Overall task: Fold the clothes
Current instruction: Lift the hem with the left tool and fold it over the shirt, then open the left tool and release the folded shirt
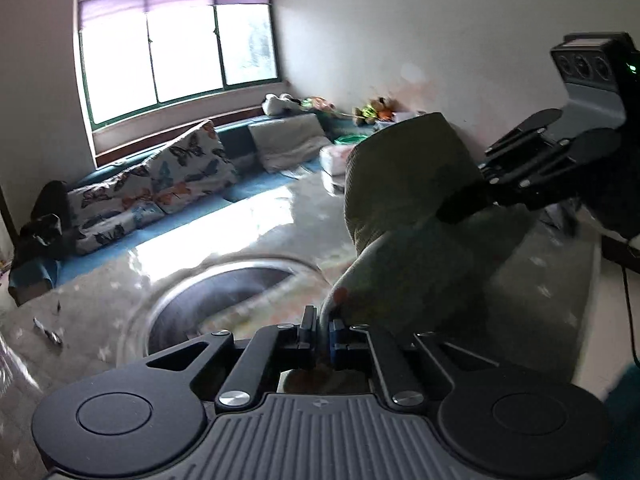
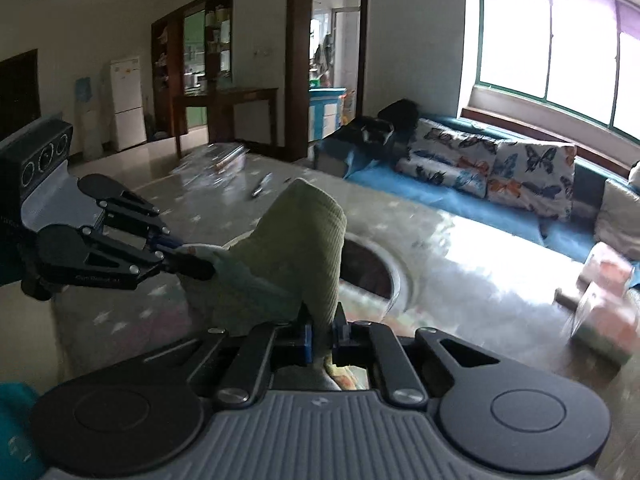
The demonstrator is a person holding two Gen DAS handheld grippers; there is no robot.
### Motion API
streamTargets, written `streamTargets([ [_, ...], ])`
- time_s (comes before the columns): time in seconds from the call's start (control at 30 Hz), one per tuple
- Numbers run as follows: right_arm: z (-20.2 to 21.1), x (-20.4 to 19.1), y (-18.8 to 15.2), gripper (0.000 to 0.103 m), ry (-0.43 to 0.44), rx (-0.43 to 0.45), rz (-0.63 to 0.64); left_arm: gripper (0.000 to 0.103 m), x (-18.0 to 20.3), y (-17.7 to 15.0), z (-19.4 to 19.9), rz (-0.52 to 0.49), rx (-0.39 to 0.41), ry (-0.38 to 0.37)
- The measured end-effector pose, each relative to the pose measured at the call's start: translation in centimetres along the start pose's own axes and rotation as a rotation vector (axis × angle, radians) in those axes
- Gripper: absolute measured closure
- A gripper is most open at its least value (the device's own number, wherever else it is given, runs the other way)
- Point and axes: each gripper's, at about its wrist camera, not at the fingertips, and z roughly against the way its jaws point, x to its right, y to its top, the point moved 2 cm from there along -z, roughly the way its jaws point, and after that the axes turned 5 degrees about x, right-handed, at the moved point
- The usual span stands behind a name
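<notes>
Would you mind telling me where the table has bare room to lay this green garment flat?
The green garment hangs between the left tool and right tool. Bare tabletop lies between the round recess and the sofa-side edge. More lies at the near-left, by the left tool. The far-left end with clear packaging is crowded.

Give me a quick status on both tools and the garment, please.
Left tool and right tool both shut on the olive-green ribbed knit garment, held up between them above the grey star-patterned table. Nothing in the way.
</notes>
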Motion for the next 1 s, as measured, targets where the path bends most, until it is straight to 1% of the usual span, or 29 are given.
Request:
streamTargets([
  [0.1,-3.0,2.2,1.0,0.095,-0.018,-0.018,-0.007,0.097,-2.0,1.0,-3.2,0.022,-0.021,0.01],
  [0.2,-6.2,4.2,1.4,0.095,-0.036,-0.05,-0.035,0.096,-4.0,1.1,-6.8,0.057,-0.073,0.032],
  [0.3,-9.4,5.6,0.9,0.095,-0.059,-0.083,-0.053,0.096,-5.5,0.8,-10.3,0.087,-0.131,0.044],
  [0.37,-11.5,6.5,0.2,0.093,-0.071,-0.113,-0.083,0.096,-5.9,0.0,-12.0,0.096,-0.168,0.064],
  [0.4,-12.4,6.8,-0.3,0.093,-0.082,-0.122,-0.097,0.092,-6.1,-0.4,-12.6,0.103,-0.184,0.073],
  [0.43,-13.2,7.2,-0.8,0.09,-0.095,-0.131,-0.108,0.092,-6.4,-0.8,-13.3,0.111,-0.2,0.082],
  [0.47,-13.8,7.5,-1.4,0.082,-0.108,-0.136,-0.124,0.091,-6.6,-1.3,-13.9,0.119,-0.216,0.092],
  [0.5,-14.2,7.8,-2.1,0.078,-0.12,-0.137,-0.142,0.09,-6.8,-1.6,-14.4,0.128,-0.229,0.1],
  [0.57,-14.8,8.4,-3.4,0.075,-0.14,-0.14,-0.172,0.081,-7.1,-2.2,-15.1,0.139,-0.243,0.121],
  [0.63,-14.4,8.7,-4.1,0.067,-0.167,-0.128,-0.181,0.061,-7.4,-2.4,-15.4,0.132,-0.24,0.157],
  [0.67,-14.1,8.8,-4.4,0.067,-0.182,-0.12,-0.185,0.059,-7.6,-2.4,-15.5,0.129,-0.238,0.184],
  [0.73,-13.3,8.9,-5.0,0.066,-0.201,-0.101,-0.199,0.056,-7.8,-2.4,-15.2,0.152,-0.229,0.209],
  [0.8,-12.4,8.8,-5.1,0.054,-0.185,-0.088,-0.218,0.049,-8.1,-2.3,-14.9,0.179,-0.219,0.228],
  [0.83,-11.8,8.6,-5.3,0.044,-0.173,-0.078,-0.225,0.047,-8.2,-2.3,-14.7,0.193,-0.214,0.238],
  [0.87,-11.3,8.2,-5.4,0.041,-0.16,-0.067,-0.231,0.045,-8.3,-2.2,-14.5,0.207,-0.209,0.248],
  [0.9,-11.0,8.0,-5.7,0.04,-0.148,-0.06,-0.237,0.041,-8.2,-2.1,-14.1,0.221,-0.198,0.246],
  [0.93,-10.8,7.8,-6.0,0.036,-0.134,-0.059,-0.249,0.033,-8.0,-1.9,-13.8,0.232,-0.187,0.241],
  [0.97,-10.7,7.8,-6.2,0.029,-0.12,-0.06,-0.264,0.03,-7.8,-1.7,-13.5,0.244,-0.175,0.236],
  [1.0,-10.8,7.8,-6.4,0.028,-0.11,-0.061,-0.275,0.025,-7.4,-1.4,-13.3,0.254,-0.163,0.229],
])
